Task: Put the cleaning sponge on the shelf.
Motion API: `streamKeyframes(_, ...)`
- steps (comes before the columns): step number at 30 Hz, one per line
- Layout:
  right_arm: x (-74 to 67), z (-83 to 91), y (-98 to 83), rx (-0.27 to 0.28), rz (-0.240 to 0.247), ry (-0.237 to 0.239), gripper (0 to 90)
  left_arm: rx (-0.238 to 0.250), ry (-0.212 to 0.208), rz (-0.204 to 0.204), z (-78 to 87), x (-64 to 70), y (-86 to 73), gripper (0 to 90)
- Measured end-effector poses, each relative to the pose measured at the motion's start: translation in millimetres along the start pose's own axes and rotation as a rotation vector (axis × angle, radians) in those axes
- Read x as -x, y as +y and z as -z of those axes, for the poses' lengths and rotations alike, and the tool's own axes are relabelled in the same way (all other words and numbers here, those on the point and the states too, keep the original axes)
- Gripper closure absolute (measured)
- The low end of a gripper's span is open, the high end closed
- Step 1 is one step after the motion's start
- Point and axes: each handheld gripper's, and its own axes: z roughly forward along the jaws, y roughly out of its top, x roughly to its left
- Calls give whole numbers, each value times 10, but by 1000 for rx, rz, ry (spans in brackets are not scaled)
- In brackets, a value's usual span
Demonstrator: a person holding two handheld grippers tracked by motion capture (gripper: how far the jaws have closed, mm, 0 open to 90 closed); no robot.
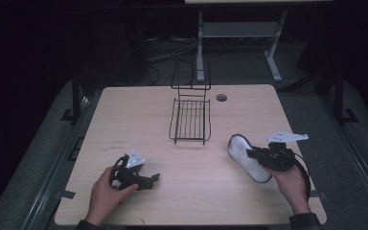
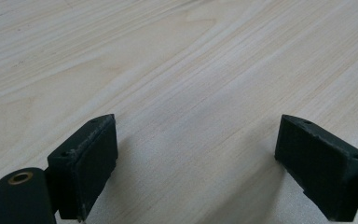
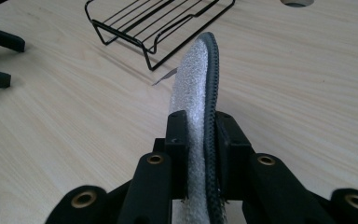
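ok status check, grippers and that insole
Right gripper shut on white insole. Left gripper open, over table. Wire rack ahead, path open.

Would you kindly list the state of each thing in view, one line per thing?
Left gripper: open, jaws wide apart, nothing between them, low over the table.
Right gripper: shut on the insole, pads pressing both faces.
Insole: held on edge, white face one side, dark rim the other.
Wire rack: standing on the table, empty, untouched.
Table hole: open, nothing through it.
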Motion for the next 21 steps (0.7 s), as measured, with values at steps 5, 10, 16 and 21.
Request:
streamKeyframes(5, -4, -14, 77, 16, 6, 5, 771, -1, 1, -2, 0, -1, 1, 122)
streamKeyframes(10, -11, -35, 164, 29, 21, 7, 771, 1, 1, 1, -7, 1, 5, 122)
streamKeyframes(16, -21, -85, 276, 49, 33, 16, 771, 2, 1, 2, -8, 1, 5, 122)
streamKeyframes(21, -32, -125, 367, 65, 34, 20, 771, -1, 1, -3, -6, -2, 6, 122)
